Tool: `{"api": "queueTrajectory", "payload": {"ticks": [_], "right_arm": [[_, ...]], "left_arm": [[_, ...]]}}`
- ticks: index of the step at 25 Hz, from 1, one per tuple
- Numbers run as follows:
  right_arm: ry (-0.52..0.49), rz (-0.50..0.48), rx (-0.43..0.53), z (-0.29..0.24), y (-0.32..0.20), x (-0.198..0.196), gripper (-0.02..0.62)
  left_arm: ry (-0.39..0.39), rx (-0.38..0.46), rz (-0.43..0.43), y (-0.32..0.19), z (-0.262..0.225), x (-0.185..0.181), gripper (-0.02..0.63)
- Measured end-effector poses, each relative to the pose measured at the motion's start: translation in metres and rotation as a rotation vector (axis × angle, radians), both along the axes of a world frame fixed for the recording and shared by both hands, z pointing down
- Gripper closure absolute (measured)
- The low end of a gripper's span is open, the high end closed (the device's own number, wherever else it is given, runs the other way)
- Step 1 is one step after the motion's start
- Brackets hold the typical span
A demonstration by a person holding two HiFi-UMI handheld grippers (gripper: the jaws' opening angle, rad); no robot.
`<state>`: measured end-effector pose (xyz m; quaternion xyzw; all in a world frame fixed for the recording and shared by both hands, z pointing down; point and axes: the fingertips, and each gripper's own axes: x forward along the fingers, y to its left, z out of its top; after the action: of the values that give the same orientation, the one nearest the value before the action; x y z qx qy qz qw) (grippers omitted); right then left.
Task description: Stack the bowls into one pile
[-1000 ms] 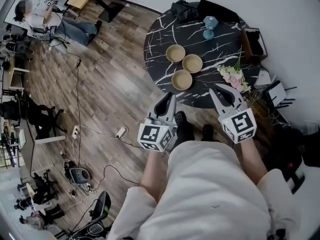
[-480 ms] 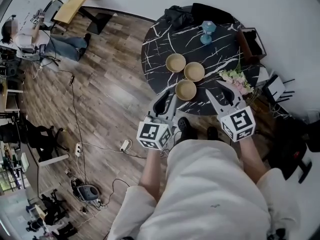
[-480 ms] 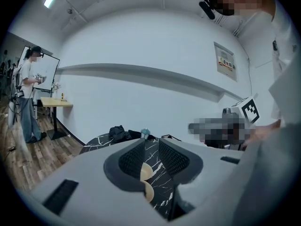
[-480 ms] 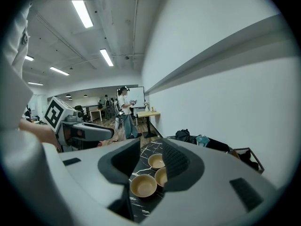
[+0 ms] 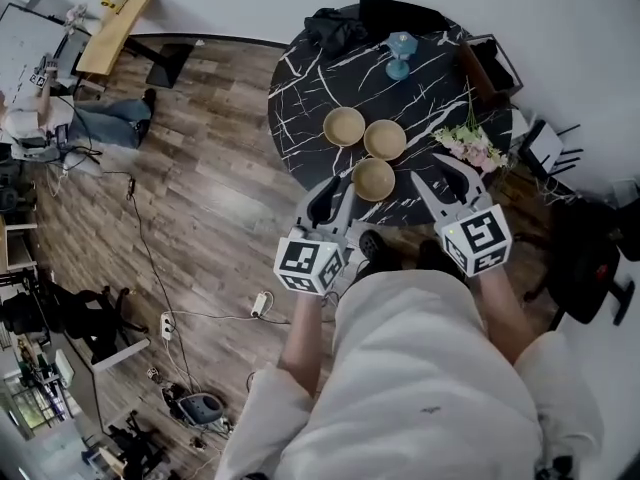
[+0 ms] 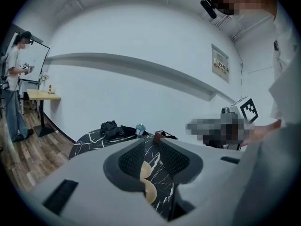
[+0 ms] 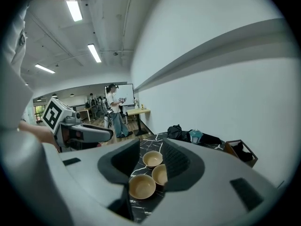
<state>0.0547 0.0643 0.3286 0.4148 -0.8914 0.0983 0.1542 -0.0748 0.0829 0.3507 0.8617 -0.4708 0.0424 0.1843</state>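
Jaws apart on left gripper point(image 5: 333, 196) and right gripper point(image 5: 441, 176) — right's just opened wider, nothing betw. them. Bowls point(image 5: 385, 139) sit unstacked on table point(image 5: 300, 80).

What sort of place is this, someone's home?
More likely a shared office or lab: loose cables trail over the wood floor, a desk stands by the wall, and strip lights run overhead. The bowls sit on a round marble table.

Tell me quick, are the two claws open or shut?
Left grey gripper: open, holding nothing.
Right grey gripper: open, its jaws have just been opening, nothing between them.
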Motion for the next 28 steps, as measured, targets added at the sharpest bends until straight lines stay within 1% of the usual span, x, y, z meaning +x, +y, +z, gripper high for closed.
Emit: {"api": "queueTrajectory", "payload": {"ticks": [5, 10, 18, 28], "right_arm": [[0.019, 0.055, -0.032, 0.014, 0.001, -0.001, 0.456], [0.046, 0.067, -0.087, 0.033, 0.003, -0.001, 0.456], [0.072, 0.040, -0.145, 0.060, 0.000, -0.002, 0.456], [0.081, -0.016, -0.196, 0.083, -0.034, 0.005, 0.456]], "left_arm": [[0.019, -0.033, 0.044, 0.002, 0.014, -0.004, 0.522], [0.041, -0.072, 0.055, 0.001, 0.031, -0.003, 0.522], [0.051, -0.145, 0.046, 0.000, 0.059, 0.002, 0.522], [0.041, -0.232, -0.002, -0.024, 0.083, 0.013, 0.522]]}}
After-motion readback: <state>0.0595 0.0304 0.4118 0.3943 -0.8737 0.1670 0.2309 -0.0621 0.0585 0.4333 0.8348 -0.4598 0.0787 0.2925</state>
